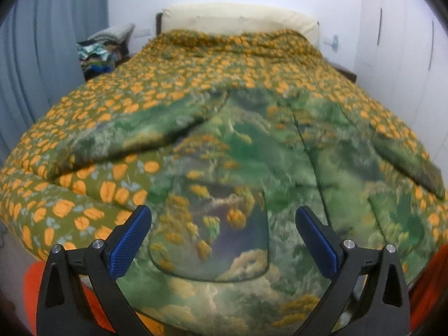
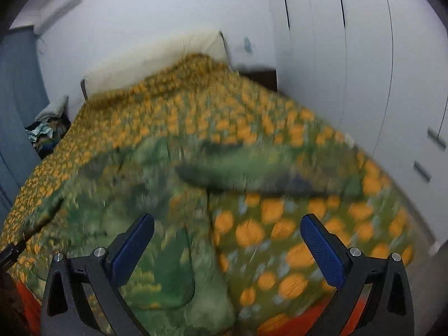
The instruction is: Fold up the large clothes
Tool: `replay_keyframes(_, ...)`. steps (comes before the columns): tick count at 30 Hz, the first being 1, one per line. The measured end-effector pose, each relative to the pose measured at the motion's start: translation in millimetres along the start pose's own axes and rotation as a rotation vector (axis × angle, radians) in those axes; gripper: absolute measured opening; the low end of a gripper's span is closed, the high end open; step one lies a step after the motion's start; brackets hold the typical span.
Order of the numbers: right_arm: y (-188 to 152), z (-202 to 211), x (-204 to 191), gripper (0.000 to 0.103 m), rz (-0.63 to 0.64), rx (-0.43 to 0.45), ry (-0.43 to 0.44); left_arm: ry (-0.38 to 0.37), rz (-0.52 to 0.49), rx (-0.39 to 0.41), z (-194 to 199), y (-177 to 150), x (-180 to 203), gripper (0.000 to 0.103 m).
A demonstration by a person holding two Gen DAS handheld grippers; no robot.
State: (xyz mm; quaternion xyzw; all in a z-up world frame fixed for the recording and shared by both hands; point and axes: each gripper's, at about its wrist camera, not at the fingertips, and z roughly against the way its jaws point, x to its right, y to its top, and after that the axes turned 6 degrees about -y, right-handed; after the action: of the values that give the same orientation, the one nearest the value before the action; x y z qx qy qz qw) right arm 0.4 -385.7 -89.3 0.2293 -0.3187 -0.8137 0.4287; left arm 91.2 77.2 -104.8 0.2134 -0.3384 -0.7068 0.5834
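Below spread fingers (image 1: 131, 240), green jacket (image 1: 252, 168), untouched.

Right wrist view motion-blurred: green printed garment (image 2: 173, 196) edges and folds unreadable. Its hem (near side) cut off by frame bottom; clothes pile (image 1: 98, 53) too small to identify.

A large green garment (image 1: 252, 151), printed with clouds and orange-yellow foliage, is lying spread flat on the bed, near the foot. One sleeve (image 1: 145, 128) is stretching out left, the other sleeve (image 1: 406, 159) is angling right, and a rounded pocket (image 1: 212, 240) is facing up.
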Motion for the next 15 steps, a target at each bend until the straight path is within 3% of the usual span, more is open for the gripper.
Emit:
replay_keyframes(3,-16.1,-13.8,-4.2,0.102,0.019,-0.034,0.003,-0.021,-0.016,0.002,-3.2,0.1,4.3,0.102)
replay_keyframes(15,-15.4,-23.5,9.6,0.099,0.004,-0.022,-0.023,-0.018,0.009,-0.019,-19.4,-2.1,-5.9,0.102)
